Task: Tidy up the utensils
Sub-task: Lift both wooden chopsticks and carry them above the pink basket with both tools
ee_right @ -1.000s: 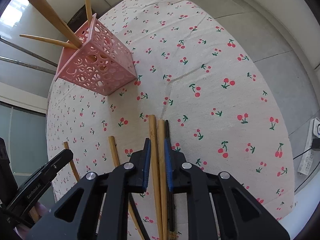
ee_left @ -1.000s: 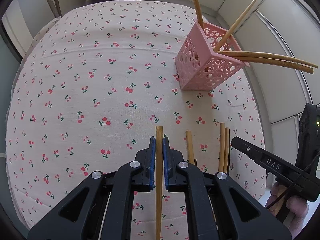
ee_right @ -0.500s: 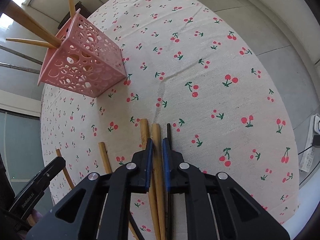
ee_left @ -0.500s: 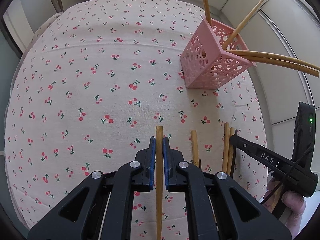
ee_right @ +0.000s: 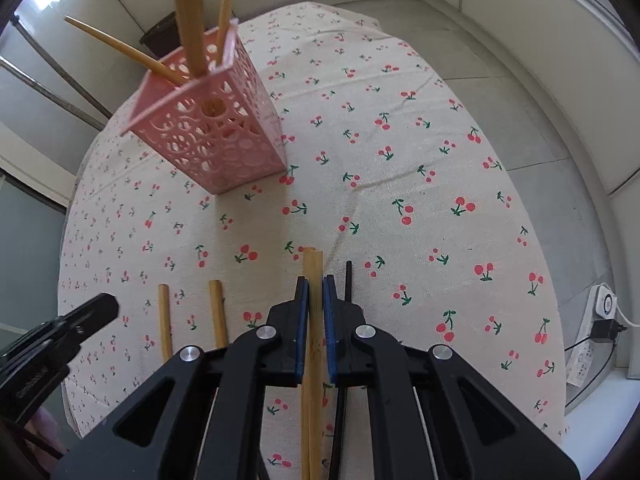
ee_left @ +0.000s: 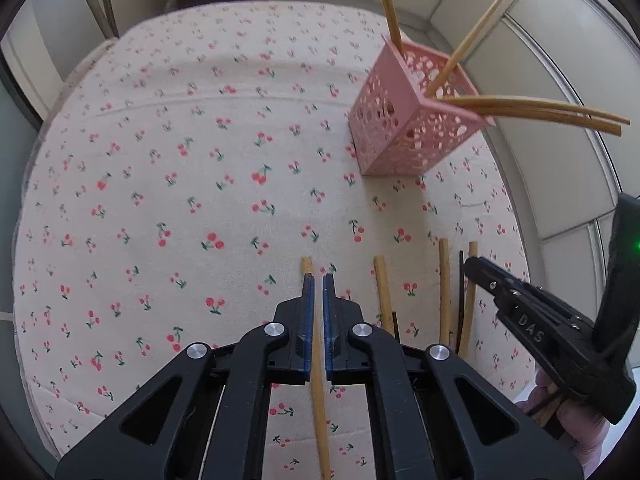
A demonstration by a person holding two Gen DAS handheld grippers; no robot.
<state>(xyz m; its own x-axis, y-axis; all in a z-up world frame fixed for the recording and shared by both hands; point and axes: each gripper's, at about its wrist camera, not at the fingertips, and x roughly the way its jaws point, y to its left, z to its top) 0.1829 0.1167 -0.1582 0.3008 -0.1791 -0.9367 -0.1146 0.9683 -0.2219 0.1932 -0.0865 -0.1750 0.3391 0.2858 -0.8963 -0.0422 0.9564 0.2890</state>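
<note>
- Right wrist view: right tongs (ee_right: pixel 315 280) pinch a bamboo chopstick (ee_right: pixel 313 268), near the pink basket (ee_right: pixel 224 136), ready for loading.
- Left tongs (ee_left: pixel 316 278) nearly closed around another chopstick (ee_left: pixel 306 264).

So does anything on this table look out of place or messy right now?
Mostly the loose chopsticks lying flat on the cherry-print tablecloth instead of in the pink holder. One thin dark stick lies among the wooden ones. The sticks already in the holder splay out at wide angles. Nothing looks spilled or broken.
</note>
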